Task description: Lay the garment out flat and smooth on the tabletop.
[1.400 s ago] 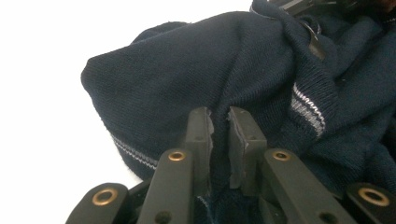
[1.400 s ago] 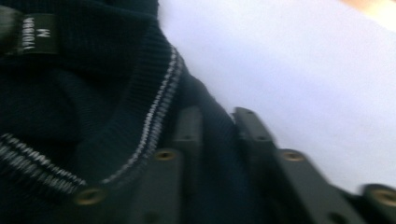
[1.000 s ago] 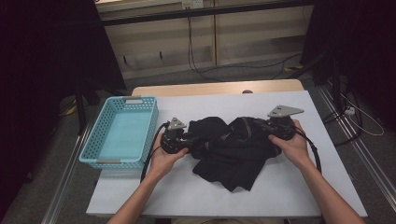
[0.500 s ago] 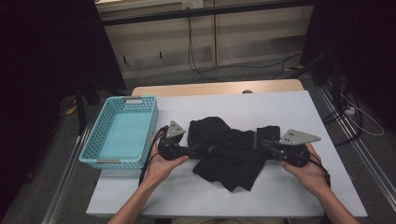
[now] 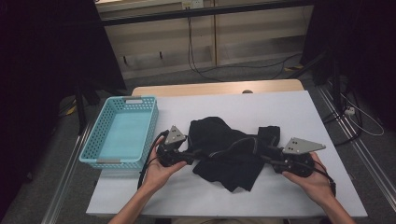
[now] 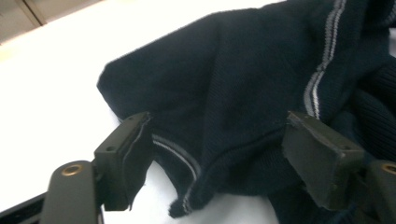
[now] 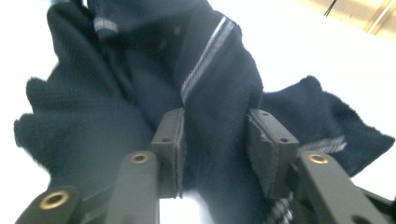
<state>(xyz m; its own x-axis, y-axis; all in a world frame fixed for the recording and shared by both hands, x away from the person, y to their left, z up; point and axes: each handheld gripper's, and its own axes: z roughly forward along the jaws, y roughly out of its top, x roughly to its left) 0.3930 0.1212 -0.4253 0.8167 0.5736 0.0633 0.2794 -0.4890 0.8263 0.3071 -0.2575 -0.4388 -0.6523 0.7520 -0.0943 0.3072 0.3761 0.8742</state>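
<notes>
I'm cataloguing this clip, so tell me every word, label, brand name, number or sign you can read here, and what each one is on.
None: no readable text in these pictures.
Dark garment: grey stripes in both gripper views, no lettering or tag showing.
Turquoise basket: pale patches on its near and far rims, too small to read.
Left gripper and right gripper: no markings legible on the grey plates or jaws.

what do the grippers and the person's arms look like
Both grippers, left and right, are black, each with two flat-sided jaws ending in blocky dark pads, and brass-coloured rivets on the jaw arms. Each carries a grey three-cornered plate on top, dotted with small holes. A black cable trails from the left one. The forearms are bare, with no sleeves in view.
</notes>
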